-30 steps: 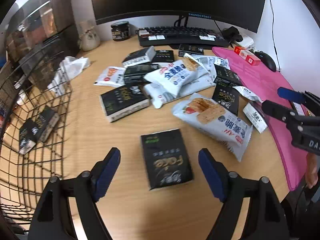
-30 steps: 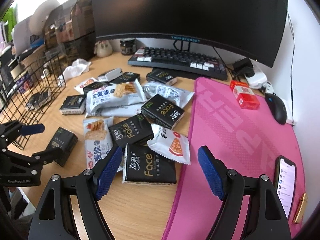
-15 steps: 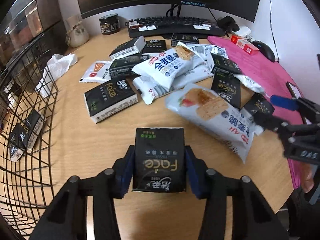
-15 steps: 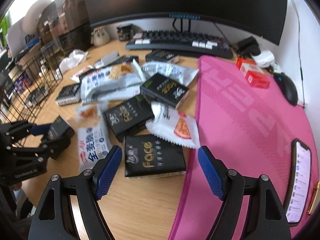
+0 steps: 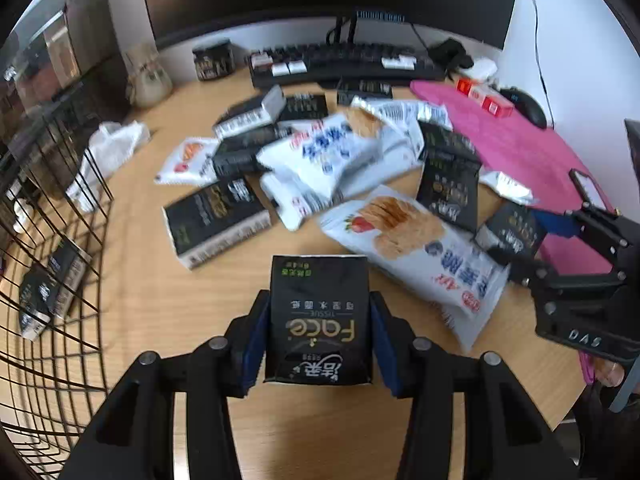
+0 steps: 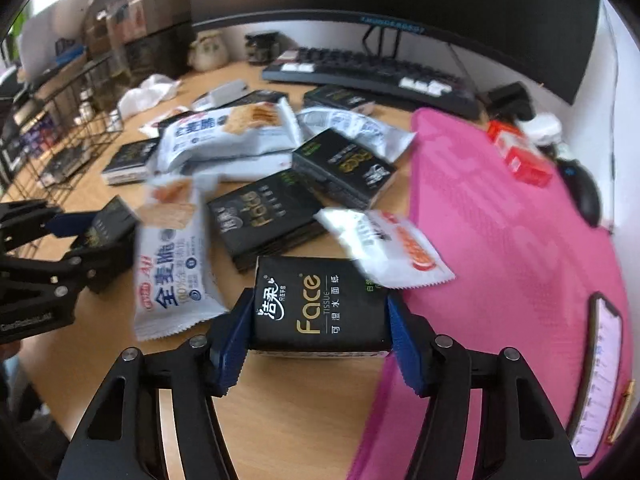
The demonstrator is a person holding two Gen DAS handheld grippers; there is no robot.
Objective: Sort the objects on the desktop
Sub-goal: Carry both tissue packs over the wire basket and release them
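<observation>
The left gripper (image 5: 318, 338) has its blue fingers (image 5: 256, 344) clamped on the narrow sides of a black Face tissue pack (image 5: 320, 316). It sits on the wooden surface (image 5: 168, 296), with the wire basket (image 5: 48, 280) far to the fingers' left. The right gripper (image 6: 318, 338) has just been closing, and its fingers (image 6: 230, 350) now press the short ends of a second tissue pack (image 6: 320, 308) at the pink mat's (image 6: 500, 240) edge. Both packs are soft, film-wrapped blocks, so moderate squeeze is probably enough. I would lift straight up: a crinkly white snack sachet (image 6: 384, 246) overlaps the right pack's far corner, and a glossy cracker bag (image 5: 416, 248) lies just beyond the left fingers.
</observation>
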